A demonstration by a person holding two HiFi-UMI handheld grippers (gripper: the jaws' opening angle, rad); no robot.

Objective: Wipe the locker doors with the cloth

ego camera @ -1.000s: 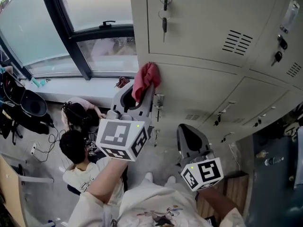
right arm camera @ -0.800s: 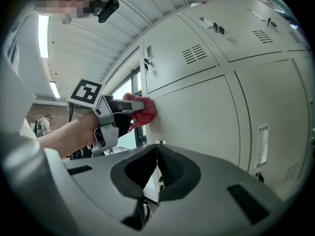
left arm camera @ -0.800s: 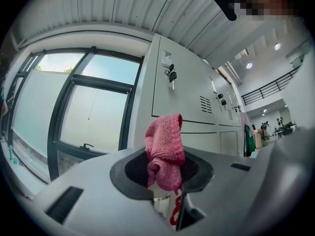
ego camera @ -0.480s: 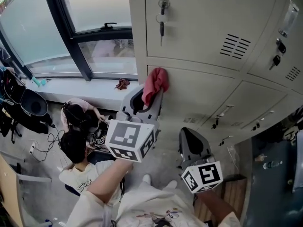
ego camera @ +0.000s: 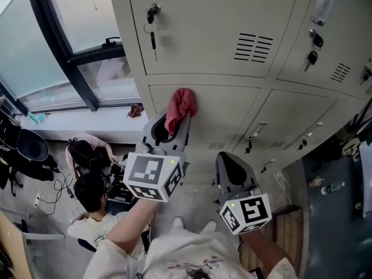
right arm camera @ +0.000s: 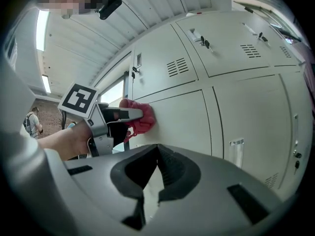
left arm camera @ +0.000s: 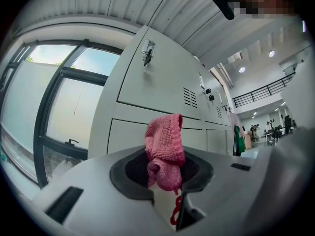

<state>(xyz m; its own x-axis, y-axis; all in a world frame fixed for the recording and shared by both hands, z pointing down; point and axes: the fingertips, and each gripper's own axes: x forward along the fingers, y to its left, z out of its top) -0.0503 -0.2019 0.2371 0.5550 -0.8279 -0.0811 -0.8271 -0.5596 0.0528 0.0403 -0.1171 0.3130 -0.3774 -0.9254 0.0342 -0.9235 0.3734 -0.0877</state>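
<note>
A pink-red knitted cloth (ego camera: 181, 104) is pinched in my left gripper (ego camera: 175, 120), which is shut on it. The cloth presses against the upper left part of a lower beige locker door (ego camera: 229, 116). In the left gripper view the cloth (left arm camera: 165, 149) bunches up out of the jaws with the lockers (left arm camera: 157, 82) behind it. My right gripper (ego camera: 233, 171) hangs lower and to the right, off the door, shut with nothing in it. From the right gripper view the cloth (right arm camera: 141, 118) touches the door beside the left gripper (right arm camera: 123, 115), and the right gripper's own jaws (right arm camera: 157, 173) meet at their tips.
The upper locker door (ego camera: 203, 28) has a key (ego camera: 152, 35) hanging in its lock. More doors with handles (ego camera: 251, 138) run to the right. A window (ego camera: 64, 34) and sill are at the left. A person (ego camera: 93, 193) sits on the floor below.
The left gripper has slid the cloth rightward along the lower door, away from the locker's left edge. The right gripper has stayed roughly where it was.
</note>
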